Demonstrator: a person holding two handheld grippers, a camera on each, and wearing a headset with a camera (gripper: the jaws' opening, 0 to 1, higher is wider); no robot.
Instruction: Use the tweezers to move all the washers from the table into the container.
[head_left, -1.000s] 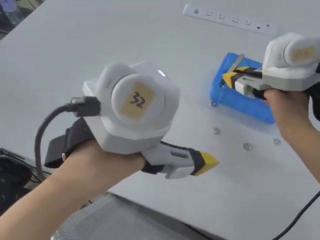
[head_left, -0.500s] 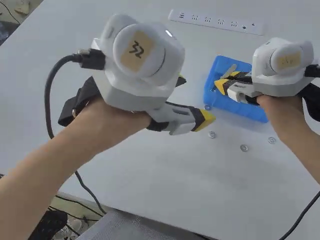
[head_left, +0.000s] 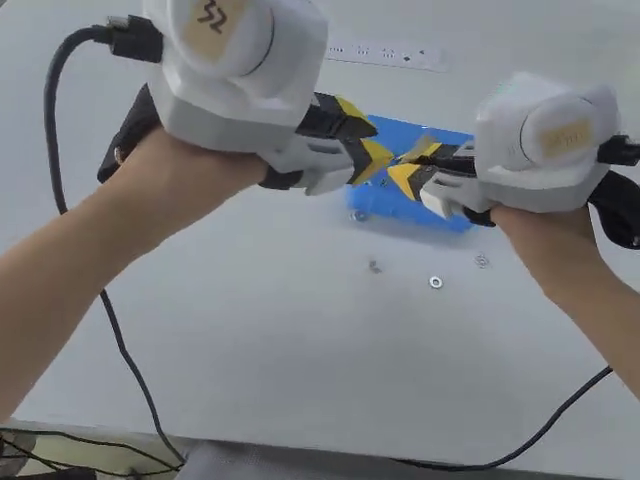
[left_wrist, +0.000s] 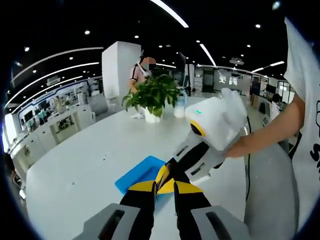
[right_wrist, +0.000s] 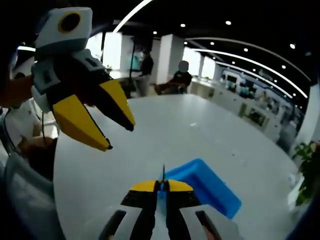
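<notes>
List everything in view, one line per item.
table: one, white, under everything
container: one, blue, on the table
washers: four visible, silver, loose on the table near the container
power strip: one, white, far side of the table
potted plant: one, green, far end of the table
tweezers: one, grey, clamped in the right gripper
left gripper: one, white with yellow-tipped jaws, open, facing the right gripper
right gripper: one, same colours, shut on the tweezers

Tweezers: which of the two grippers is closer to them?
Right. The right gripper is shut on the tweezers; the left gripper, jaws open, faces their tip without touching.
</notes>
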